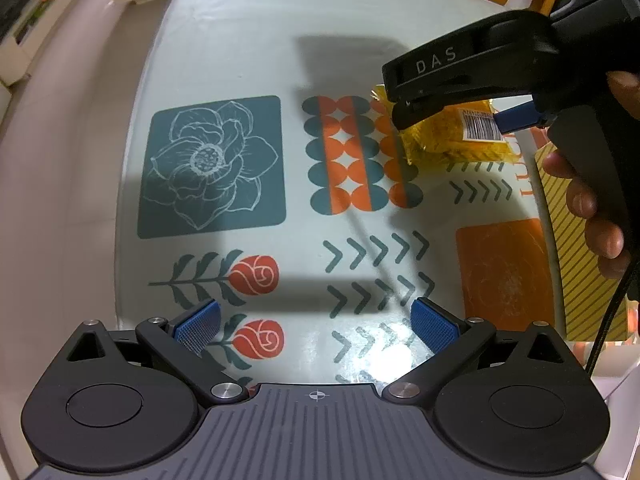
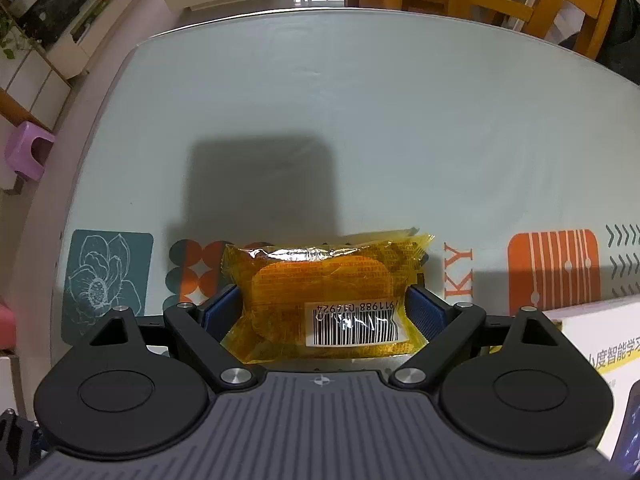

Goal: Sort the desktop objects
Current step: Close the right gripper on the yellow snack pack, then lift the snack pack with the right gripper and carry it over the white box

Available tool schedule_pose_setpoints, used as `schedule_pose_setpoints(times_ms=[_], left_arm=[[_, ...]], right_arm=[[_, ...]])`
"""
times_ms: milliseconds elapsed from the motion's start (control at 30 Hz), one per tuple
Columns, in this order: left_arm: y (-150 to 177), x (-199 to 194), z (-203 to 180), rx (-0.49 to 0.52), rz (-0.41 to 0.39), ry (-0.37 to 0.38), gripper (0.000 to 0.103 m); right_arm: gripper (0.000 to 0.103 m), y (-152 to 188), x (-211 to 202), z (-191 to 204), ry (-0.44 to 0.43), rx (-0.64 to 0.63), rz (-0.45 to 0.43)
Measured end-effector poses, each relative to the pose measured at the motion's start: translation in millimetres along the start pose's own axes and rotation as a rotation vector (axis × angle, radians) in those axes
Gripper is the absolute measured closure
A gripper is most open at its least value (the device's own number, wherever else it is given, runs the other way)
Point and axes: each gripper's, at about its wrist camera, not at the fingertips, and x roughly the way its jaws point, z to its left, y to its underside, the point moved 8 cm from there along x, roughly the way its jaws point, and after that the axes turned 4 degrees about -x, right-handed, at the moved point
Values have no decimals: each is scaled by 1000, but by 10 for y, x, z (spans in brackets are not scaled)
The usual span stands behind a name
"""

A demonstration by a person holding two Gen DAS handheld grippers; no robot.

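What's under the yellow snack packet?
The patterned tablecloth; orange and teal circles show beside the yellow snack packet. Whatever lies directly beneath is covered. The right gripper jaws flank it.

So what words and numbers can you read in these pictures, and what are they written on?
"DAS": raised letters on the black right gripper.
"911988 014924": upside down, by the barcode on the white label of the yellow plastic snack packet; a leading digit may be hidden.
"KY": orange sideways letters on the pale patterned tablecloth; the word's start is hidden.
"小度智能学": on the white cardboard box, cut off at the edge.
Small print on the packet: too blurred.
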Motion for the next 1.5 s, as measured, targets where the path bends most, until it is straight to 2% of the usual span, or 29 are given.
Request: schedule_pose_setpoints(times_ms=[167, 200, 267, 367, 500, 800, 1033, 1500], left_arm=[[12, -23, 21, -5, -2, -6, 0], [15, -30, 27, -7, -3, -7, 0], [21, -50, 37, -10, -6, -9, 0], [30, -80, 39, -11, -10, -12, 0], [46, -144, 28, -15, -19, -14, 0], [112, -383, -62, -18, -57, -12, 0], [226, -606, -177, -12, -94, -9, 0], [690, -877, -741, 47, -117, -3, 0]], right_arm=[[1, 38, -25, 20, 11, -15, -15], [4, 45, -31, 24, 14, -18, -18], [17, 60, -41, 33, 18, -23, -24], [22, 83, -56, 45, 25, -32, -33], [23, 106, -118, 65, 38, -46, -54], [23, 203, -703, 181, 83, -86, -152], [23, 511, -1068, -75, 119, -66, -182], [23, 1148, -1795, -611, 190, -23, -237]])
